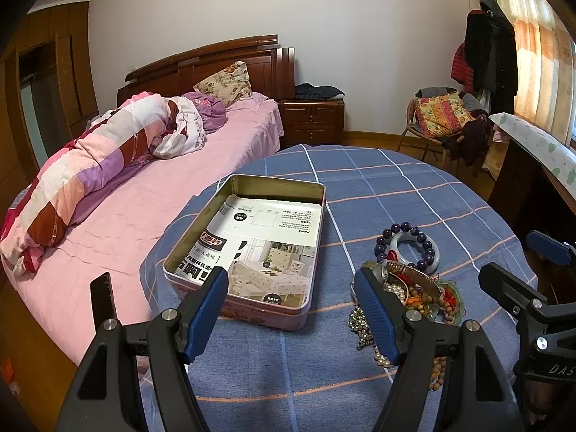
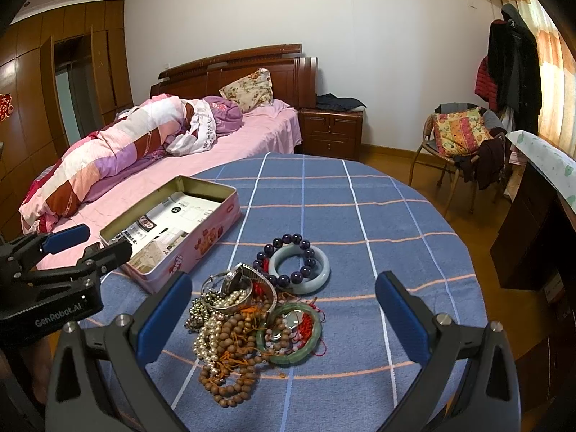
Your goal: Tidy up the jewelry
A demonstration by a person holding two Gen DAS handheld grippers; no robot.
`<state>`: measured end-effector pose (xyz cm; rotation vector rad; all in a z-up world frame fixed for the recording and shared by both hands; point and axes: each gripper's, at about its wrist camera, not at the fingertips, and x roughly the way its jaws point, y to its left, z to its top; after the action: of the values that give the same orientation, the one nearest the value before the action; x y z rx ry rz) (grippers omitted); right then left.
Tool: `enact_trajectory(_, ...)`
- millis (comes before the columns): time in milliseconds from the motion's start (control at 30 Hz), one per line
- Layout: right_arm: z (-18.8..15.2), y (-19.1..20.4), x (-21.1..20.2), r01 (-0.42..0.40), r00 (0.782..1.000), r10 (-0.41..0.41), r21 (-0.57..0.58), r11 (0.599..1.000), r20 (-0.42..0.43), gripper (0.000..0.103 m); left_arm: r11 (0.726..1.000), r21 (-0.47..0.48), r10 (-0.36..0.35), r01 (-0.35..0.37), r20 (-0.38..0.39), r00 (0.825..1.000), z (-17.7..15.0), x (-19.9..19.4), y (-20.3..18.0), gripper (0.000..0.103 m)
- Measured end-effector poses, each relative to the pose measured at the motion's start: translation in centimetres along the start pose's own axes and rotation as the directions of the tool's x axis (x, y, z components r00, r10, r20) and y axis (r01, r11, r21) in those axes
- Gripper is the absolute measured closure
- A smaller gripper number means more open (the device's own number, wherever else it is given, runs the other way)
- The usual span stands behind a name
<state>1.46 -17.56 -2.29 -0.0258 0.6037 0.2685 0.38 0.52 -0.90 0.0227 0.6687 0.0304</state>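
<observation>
We hold both spread and empty: left hand-held gripper (image 1: 291,309) near the open tin (image 1: 248,248), right hand-held gripper (image 2: 284,315) over the jewelry pile (image 2: 248,324). Pile sits on the surface (image 2: 378,216), just beside the tin.

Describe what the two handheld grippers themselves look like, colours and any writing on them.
Both are matte black plastic frames with silver bolts and two ribbed blue finger pads. The left gripper carries white "GenRobot.AI" lettering on its body; the right gripper shows partial white letters "DAS". No cables or sleeves visible.
</observation>
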Motion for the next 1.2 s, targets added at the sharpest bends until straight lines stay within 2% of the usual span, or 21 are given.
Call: enact_trajectory(1200, -0.13, 0.43, 0.06, -0.009, 1.000, 0.009, 0.001, 1.000, -0.010, 0.000, 1.000, 0.003, 0.004, -0.004, -0.006, 1.000, 0.11, -0.14, -0.05, 0.030)
